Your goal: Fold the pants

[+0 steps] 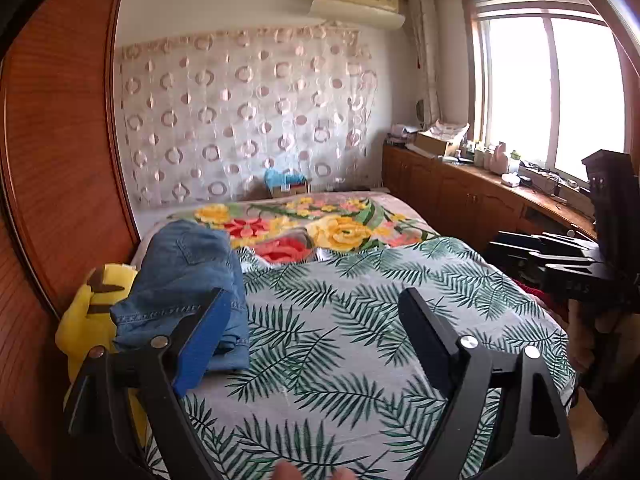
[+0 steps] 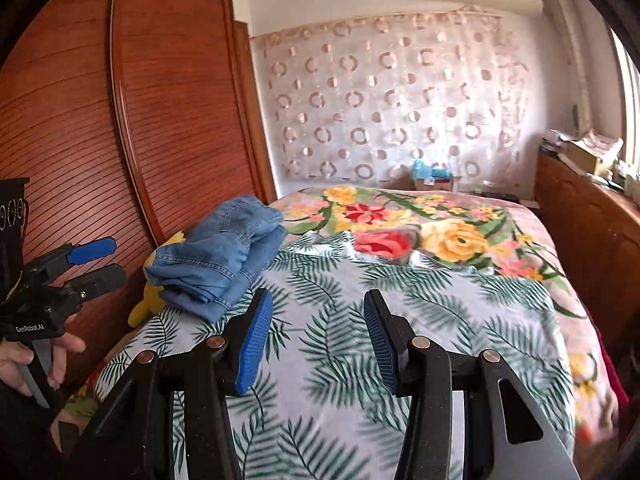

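Note:
Blue denim pants (image 1: pixel 184 284) lie bunched in a heap at the left edge of the bed, also in the right wrist view (image 2: pixel 224 256). My left gripper (image 1: pixel 316 312) is open and empty, held above the leaf-print sheet just right of the pants; it also shows at the far left of the right wrist view (image 2: pixel 96 264). My right gripper (image 2: pixel 318 336) is open and empty over the sheet, to the right of and nearer than the pants; it shows at the right edge of the left wrist view (image 1: pixel 532 252).
The bed carries a leaf-print sheet (image 1: pixel 360 340) and a floral blanket (image 1: pixel 320 224) farther back. A yellow plush toy (image 1: pixel 92 312) sits under the pants. A wooden wardrobe (image 2: pixel 120 120) stands left; a low wooden cabinet (image 1: pixel 460 196) with clutter runs along the right under the window.

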`<action>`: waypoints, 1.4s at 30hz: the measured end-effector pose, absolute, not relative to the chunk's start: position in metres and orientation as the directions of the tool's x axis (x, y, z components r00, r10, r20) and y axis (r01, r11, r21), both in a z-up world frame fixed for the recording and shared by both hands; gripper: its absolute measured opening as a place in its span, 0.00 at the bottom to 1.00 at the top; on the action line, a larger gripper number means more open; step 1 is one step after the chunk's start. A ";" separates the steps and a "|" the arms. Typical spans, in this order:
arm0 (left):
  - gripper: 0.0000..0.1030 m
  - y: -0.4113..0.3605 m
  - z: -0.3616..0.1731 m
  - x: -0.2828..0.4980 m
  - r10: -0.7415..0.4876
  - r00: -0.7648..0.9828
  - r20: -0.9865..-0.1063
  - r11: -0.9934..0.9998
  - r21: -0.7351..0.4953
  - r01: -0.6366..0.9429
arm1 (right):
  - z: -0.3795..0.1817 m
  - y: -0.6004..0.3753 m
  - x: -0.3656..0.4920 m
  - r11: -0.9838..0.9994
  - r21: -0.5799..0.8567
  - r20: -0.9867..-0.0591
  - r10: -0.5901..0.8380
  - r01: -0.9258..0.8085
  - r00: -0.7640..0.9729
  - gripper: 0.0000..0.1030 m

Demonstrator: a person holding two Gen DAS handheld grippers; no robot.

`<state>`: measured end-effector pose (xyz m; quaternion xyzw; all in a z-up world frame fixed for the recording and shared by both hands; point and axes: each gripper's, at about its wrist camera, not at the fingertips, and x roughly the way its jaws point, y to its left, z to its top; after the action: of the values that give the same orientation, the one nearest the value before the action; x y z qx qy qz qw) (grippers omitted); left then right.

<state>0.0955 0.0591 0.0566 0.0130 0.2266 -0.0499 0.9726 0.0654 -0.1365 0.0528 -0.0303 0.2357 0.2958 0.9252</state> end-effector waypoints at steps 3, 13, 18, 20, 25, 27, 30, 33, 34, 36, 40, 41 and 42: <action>0.85 0.047 0.063 0.084 -0.094 0.906 -0.413 0.994 0.005 0.105 | 0.055 -0.150 0.046 0.843 0.074 -0.433 0.508 -0.532 0.745 0.48; 0.86 0.026 0.075 0.062 -0.051 0.923 -0.381 0.999 -0.011 0.051 | 0.068 -0.177 -0.022 0.900 0.057 -0.368 0.421 -0.432 0.829 0.56; 0.86 0.030 0.076 0.053 -0.085 0.917 -0.389 0.994 -0.090 0.055 | 0.068 -0.173 -0.043 0.915 0.039 -0.357 0.389 -0.402 0.850 0.59; 0.86 0.029 0.077 0.052 -0.062 0.918 -0.391 0.997 -0.072 0.037 | 0.067 -0.170 -0.050 0.919 0.037 -0.349 0.380 -0.392 0.857 0.59; 0.86 0.023 0.076 0.052 -0.043 0.919 -0.392 0.999 -0.038 0.031 | 0.067 -0.165 -0.060 0.926 0.034 -0.341 0.364 -0.375 0.867 0.59; 0.86 0.021 0.076 0.052 -0.038 0.920 -0.390 0.999 -0.028 0.030 | 0.067 -0.166 -0.063 0.928 0.031 -0.338 0.359 -0.371 0.870 0.59; 0.86 0.020 0.077 0.051 -0.024 0.921 -0.390 1.000 -0.017 0.019 | 0.067 -0.163 -0.068 0.930 0.030 -0.340 0.355 -0.367 0.871 0.59; 0.86 0.020 0.076 0.051 -0.026 0.920 -0.390 1.000 -0.017 0.021 | 0.067 -0.164 -0.069 0.932 0.025 -0.338 0.348 -0.361 0.875 0.59; 0.86 0.019 0.077 0.051 -0.024 0.921 -0.390 1.000 -0.016 0.019 | 0.068 -0.164 -0.069 0.933 0.025 -0.338 0.346 -0.359 0.876 0.59; 0.86 0.020 0.077 0.050 -0.023 0.922 -0.387 1.000 -0.014 0.019 | 0.069 -0.166 -0.070 0.933 0.027 -0.337 0.347 -0.359 0.875 0.59; 0.86 0.020 0.078 0.049 -0.023 0.924 -0.382 1.000 -0.016 0.018 | 0.069 -0.167 -0.071 0.933 0.025 -0.337 0.347 -0.360 0.875 0.59; 0.86 0.019 0.078 0.049 -0.023 0.924 -0.381 1.000 -0.016 0.018 | 0.070 -0.168 -0.071 0.933 0.026 -0.337 0.347 -0.360 0.875 0.59; 0.86 0.019 0.077 0.049 -0.024 0.924 -0.382 1.000 -0.016 0.019 | 0.070 -0.168 -0.070 0.933 0.025 -0.338 0.346 -0.360 0.875 0.59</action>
<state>0.0488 0.0188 0.0774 -0.0059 0.1949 -0.0110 0.9807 -0.0705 -0.1683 0.0702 -0.0193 0.1709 0.1823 0.9681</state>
